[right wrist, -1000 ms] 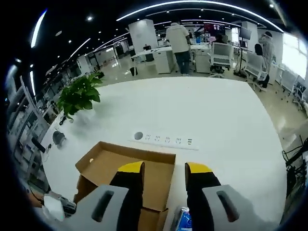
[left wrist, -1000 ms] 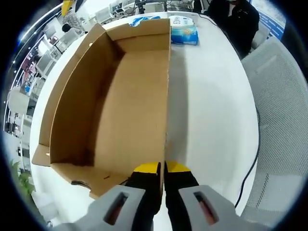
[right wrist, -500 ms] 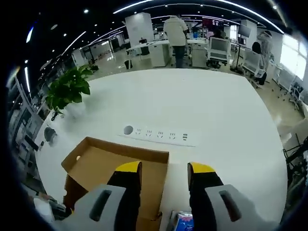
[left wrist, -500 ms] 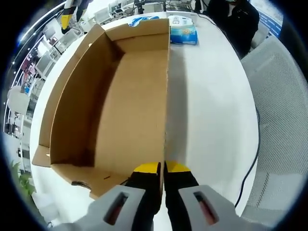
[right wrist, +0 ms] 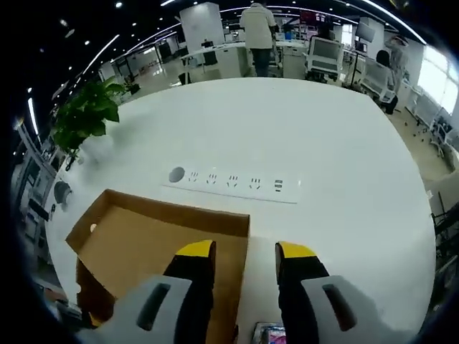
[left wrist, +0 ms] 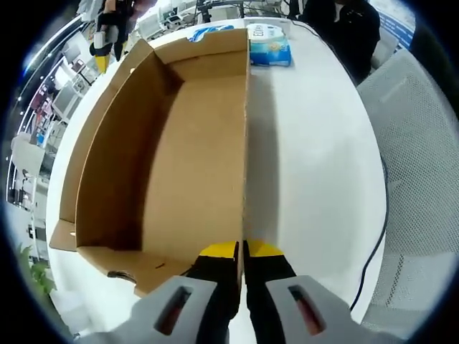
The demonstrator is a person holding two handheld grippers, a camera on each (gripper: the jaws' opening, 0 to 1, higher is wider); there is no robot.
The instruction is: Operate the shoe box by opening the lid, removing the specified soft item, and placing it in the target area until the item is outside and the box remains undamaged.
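The left tongs (left wrist: 240, 250) pinch the thin right wall of the open cardboard box (left wrist: 179, 143), light and easily creased, while the right tongs (right wrist: 244, 252) hover spread above it.

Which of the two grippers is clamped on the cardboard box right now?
The left gripper: its jaws are pinched shut on the box wall's edge. The right gripper hangs open above the table.

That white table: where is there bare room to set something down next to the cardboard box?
The white table is bare beyond the power strip, up to the potted plant. In the left gripper view a wide strip lies free between the box wall and the mesh chair. It is crowded by the tissue pack at the box's far end.
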